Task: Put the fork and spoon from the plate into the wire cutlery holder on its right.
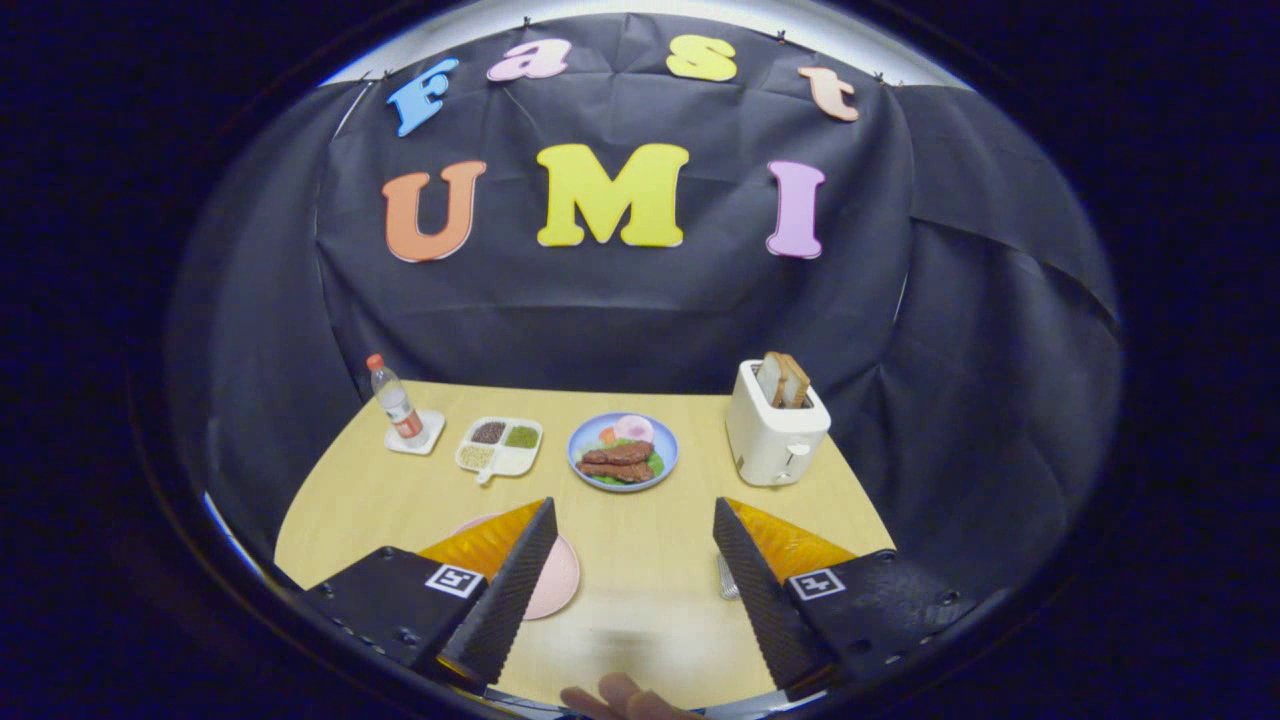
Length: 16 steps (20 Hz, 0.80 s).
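My gripper [634,503] is open above the near part of the wooden table [640,560], with nothing between its fingers. A pink plate [558,580] lies under and just right of the left finger [510,590], which hides most of it. Whatever cutlery is on the plate is covered. At the inner edge of the right finger [760,590] a small piece of silvery metal [727,577] shows on the table. It looks like part of the wire holder, the rest hidden by that finger.
Beyond the fingers, along the back of the table, stand a bottle [395,400] on a coaster, a white divided dish [500,445], a blue plate of food [623,452] and a white toaster [775,430] with bread. A person's fingertips [620,695] show at the near edge.
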Tool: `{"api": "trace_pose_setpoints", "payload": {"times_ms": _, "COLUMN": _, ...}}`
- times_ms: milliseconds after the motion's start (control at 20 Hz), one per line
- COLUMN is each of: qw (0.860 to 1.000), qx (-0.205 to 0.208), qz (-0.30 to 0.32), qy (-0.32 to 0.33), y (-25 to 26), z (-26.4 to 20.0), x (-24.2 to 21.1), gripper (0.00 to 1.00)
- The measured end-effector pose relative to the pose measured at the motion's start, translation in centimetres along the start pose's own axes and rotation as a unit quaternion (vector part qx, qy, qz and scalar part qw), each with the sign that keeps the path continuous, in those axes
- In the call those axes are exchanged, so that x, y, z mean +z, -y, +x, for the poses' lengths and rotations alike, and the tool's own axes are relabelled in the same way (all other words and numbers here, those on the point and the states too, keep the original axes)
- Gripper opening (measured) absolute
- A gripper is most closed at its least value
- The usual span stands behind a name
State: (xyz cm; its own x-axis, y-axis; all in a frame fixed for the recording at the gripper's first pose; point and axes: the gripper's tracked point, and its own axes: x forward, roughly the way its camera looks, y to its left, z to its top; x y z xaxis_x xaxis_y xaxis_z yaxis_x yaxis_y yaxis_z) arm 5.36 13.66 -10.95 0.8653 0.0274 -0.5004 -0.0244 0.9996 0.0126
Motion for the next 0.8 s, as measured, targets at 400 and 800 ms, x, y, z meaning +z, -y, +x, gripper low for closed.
{"api": "trace_pose_setpoints", "payload": {"times_ms": 400, "qw": 0.984, "qx": 0.02, "qz": 0.063, "qy": 0.163, "y": -2.5, "z": -8.3, "x": 5.6, "gripper": 0.96}}
{"api": "trace_pose_setpoints", "payload": {"times_ms": 800, "qw": 0.972, "qx": 0.005, "qz": 0.017, "qy": 0.236, "y": -2.1, "z": -13.1, "x": 6.9, "gripper": 0.95}}
